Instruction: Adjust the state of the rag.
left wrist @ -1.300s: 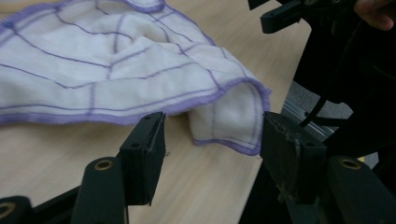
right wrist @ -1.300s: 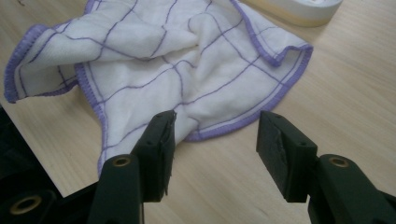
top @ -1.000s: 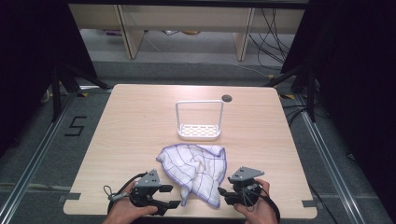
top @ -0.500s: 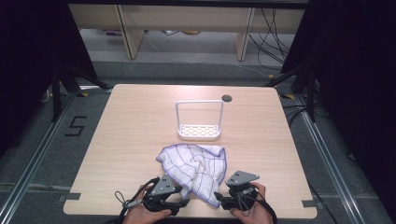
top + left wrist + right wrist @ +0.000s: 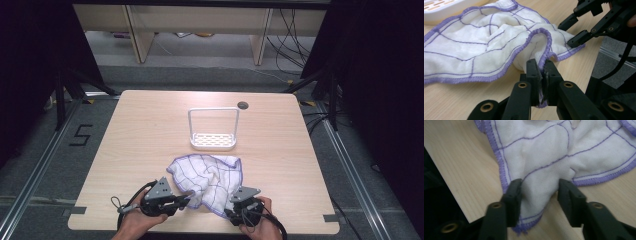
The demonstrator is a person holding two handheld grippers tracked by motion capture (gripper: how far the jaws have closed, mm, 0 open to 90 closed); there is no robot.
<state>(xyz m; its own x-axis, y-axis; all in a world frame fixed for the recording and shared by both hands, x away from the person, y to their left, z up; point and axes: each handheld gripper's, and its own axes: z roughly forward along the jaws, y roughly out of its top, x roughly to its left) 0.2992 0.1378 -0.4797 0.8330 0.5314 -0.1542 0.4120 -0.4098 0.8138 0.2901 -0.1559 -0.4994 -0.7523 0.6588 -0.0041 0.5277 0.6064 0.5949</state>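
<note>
Gripping the cloth (image 5: 207,177) by its purple hem, my left gripper (image 5: 541,75) had just pinched its fingers together on a raised fold. The cloth lay crumpled near the table's (image 5: 150,135) front edge, below the white rack (image 5: 213,131). I judged it light, soft and floppy. My right gripper (image 5: 540,191) was closing its fingers around a corner, not yet pressing.

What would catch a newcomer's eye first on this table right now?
The crumpled white cloth with purple stitching lies at the table's near edge. The left gripper is shut on its purple hem; the right gripper has been closing, a fold between its jaws, still with a gap. Behind the cloth stands a white rack.
</note>
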